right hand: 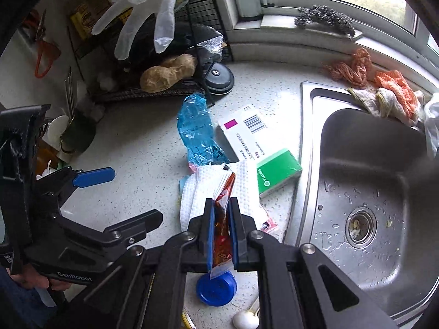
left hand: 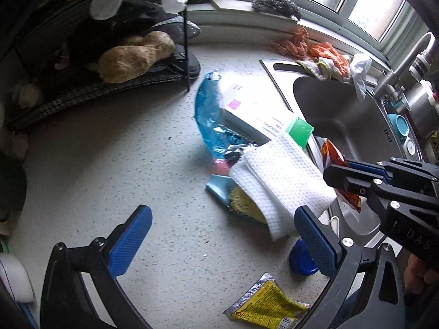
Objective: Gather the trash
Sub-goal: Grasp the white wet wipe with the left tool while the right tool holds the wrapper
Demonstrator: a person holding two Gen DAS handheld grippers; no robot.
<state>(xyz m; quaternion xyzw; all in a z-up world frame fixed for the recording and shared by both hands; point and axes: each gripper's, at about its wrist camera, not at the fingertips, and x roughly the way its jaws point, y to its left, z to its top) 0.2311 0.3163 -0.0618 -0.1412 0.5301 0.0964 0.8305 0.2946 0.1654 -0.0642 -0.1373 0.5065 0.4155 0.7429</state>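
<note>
1. The right hand-held gripper (right hand: 221,235) pinches a red sachet (right hand: 222,216) between pressed-together pads. The sachet runs lengthwise along the fingers, its far end pointing toward the paper towel (right hand: 192,194) and its near end hanging out behind the pads over the blue cap (right hand: 216,288).
2. The left hand-held gripper (left hand: 222,241) is spread wide and holds nothing. It hangs over bare table (left hand: 109,150), just left of the towel.
3. The yellow sachet (left hand: 266,304) lies flat on the table on the near side of the towel, close under the left gripper's right finger. Its long axis slants across the gap between the fingers.
4. The blue cap sits just near of the towel, between it and the yellow sachet.
5. Beyond the towel lie a green box (right hand: 277,172), a white box (right hand: 241,134) and a crumpled blue wrapper (right hand: 196,128), all left of the sink (right hand: 307,137).
6. Judgement: with the right gripper full, the free left one is the nearer to the yellow sachet and the cap. It would have to draw back toward the near edge and turn to close across the sachet's narrow side.
</note>
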